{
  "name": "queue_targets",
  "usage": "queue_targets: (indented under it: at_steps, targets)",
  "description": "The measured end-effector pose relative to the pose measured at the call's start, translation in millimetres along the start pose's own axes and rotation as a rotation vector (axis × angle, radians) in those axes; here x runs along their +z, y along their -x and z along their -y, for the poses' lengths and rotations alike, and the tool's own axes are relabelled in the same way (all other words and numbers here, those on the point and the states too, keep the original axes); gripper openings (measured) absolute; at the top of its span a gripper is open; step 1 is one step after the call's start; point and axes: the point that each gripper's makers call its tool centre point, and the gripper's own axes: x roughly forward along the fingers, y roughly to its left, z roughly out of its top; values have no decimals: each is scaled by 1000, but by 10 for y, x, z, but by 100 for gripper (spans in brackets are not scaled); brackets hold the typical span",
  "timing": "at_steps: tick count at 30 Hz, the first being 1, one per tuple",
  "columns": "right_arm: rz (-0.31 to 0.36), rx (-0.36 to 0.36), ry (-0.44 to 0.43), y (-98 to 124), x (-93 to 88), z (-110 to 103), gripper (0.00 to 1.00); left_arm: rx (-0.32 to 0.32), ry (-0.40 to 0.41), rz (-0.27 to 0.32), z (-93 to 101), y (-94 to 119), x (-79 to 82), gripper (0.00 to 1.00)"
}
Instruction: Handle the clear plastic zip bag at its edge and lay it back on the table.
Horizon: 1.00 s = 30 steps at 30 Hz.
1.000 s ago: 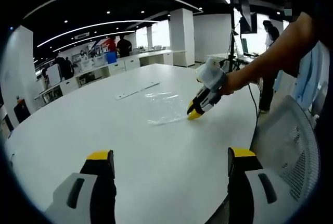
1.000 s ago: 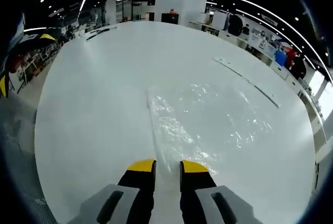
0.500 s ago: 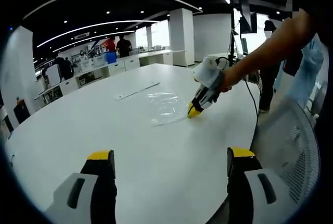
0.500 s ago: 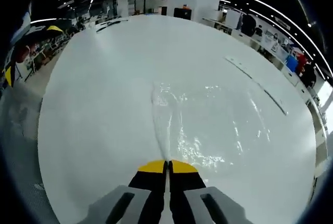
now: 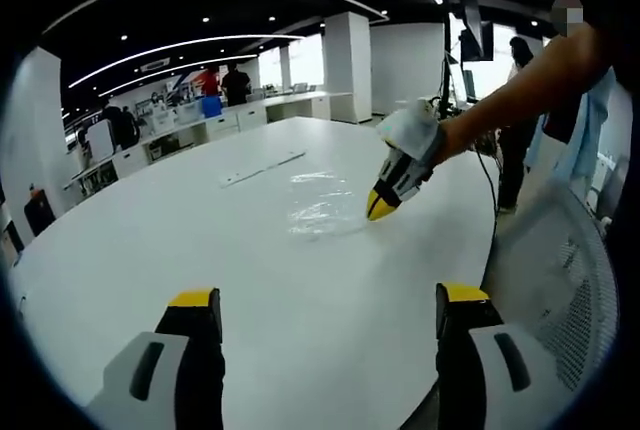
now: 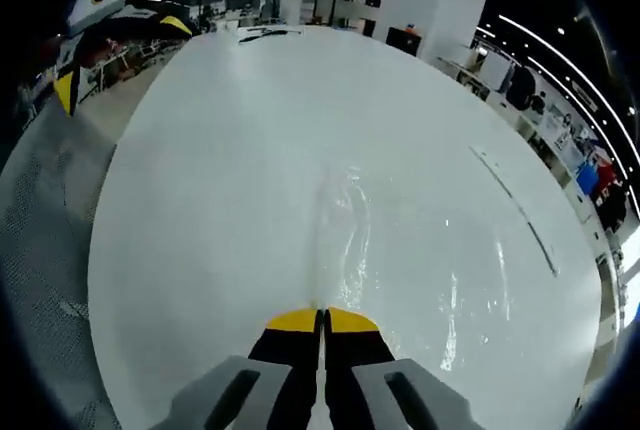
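Two grippers in play, only one working. My right gripper (image 6: 322,316) has its jaws pressed together on the near edge of the clear zip bag (image 6: 385,250), pinching the film right at the yellow tips; in the left gripper view I see it (image 5: 380,207) nosed down at the bag (image 5: 322,204), which lies mostly on the white surface (image 5: 300,280), near edge possibly raised a little, hard to tell. My left gripper (image 5: 325,310) hangs spread wide, holding nothing, well apart from the bag. Risks as I judge them: the pinch is thin, so slick film could slip out mid-lift; film could cling to the tips on release and lay down folded; dragging low could crease it. A flat strip (image 5: 262,169) lies beyond the bag, apart from it.
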Motion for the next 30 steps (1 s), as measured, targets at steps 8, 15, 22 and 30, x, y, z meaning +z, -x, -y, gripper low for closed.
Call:
queue_targets:
  at_steps: [8, 15, 22, 30]
  targets:
    - [11, 2, 92, 188, 236, -126, 0, -28, -47, -21, 29, -108, 1, 86]
    - [24, 9, 168, 326, 340, -172, 0, -48, -66, -14, 90, -189, 71, 86]
    - [27, 17, 223, 448, 346, -199, 0, -63, -86, -21, 116, -248, 86, 84]
    - [46, 20, 293, 628, 440, -314, 0, -72, -111, -17, 130, -323, 153, 82]
